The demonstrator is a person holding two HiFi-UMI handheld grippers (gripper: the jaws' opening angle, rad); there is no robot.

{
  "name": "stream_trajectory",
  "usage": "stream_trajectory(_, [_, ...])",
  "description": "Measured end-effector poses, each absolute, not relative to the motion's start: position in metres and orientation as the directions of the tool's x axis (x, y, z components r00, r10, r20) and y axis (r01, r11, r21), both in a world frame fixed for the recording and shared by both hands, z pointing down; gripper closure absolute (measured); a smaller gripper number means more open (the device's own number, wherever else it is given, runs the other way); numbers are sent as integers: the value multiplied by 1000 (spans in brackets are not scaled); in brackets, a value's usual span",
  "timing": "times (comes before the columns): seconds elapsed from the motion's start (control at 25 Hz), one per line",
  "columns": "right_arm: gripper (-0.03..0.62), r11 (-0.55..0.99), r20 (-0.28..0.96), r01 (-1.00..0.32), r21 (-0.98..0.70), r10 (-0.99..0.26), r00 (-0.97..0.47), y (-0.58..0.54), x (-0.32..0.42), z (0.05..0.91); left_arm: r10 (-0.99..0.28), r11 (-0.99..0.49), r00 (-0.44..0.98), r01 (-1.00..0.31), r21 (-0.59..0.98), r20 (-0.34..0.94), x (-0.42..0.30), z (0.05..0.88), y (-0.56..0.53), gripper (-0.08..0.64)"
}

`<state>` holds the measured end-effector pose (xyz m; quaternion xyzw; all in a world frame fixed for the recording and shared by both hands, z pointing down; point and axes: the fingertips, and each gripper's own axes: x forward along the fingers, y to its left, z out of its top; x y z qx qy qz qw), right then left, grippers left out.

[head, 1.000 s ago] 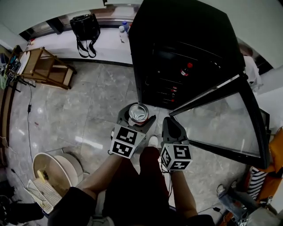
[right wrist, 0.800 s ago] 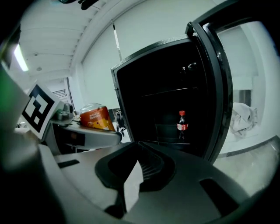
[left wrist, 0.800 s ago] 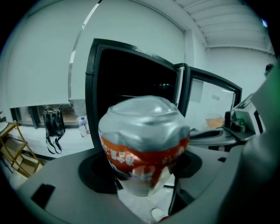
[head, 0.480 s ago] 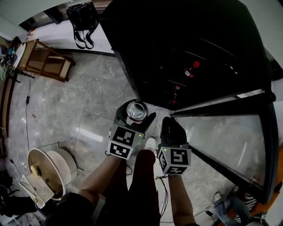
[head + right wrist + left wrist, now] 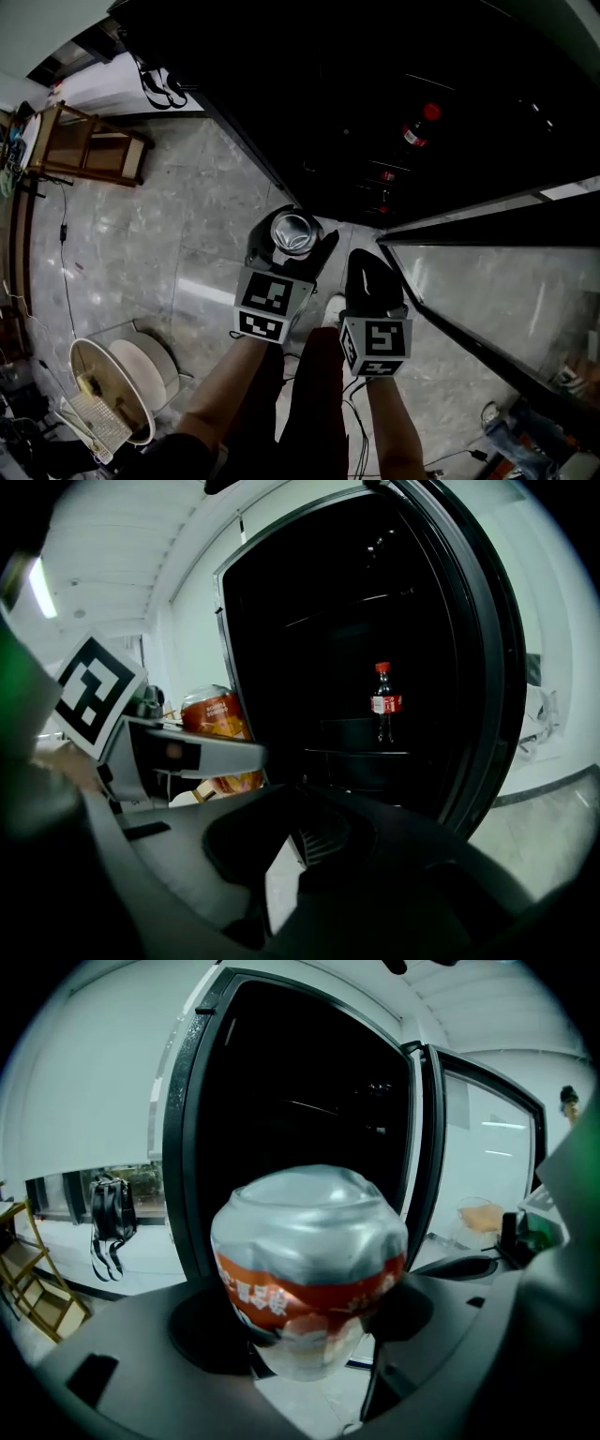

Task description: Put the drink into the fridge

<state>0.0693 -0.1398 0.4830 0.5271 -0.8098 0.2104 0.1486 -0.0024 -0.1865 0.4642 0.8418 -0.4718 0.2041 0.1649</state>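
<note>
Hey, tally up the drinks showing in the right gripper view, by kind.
Can: 1
Bottle: 1
Total: 2

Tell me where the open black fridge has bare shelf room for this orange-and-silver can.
Inside the black fridge, the shelf stretch between the left wall and the red-capped dark drink bottle looks bare, though it's dim. The doorway beside the open glass door is unobstructed. Lower shelves under the bottle look busier: small red-labelled items show there.
</note>
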Motion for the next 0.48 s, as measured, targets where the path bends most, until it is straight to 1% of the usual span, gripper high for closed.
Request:
stream_trajectory(0.28, [574, 371, 454, -915, -158, -795, -401, -153, 70, 509, -735, -506, 467, -860, 62, 491, 3, 492, -202, 212])
stream_trajectory(0.48, [574, 338, 449, -928, -159, -812, -373, -158, 76, 515, -739, -505, 460, -862, 48, 493, 1, 502, -212, 212])
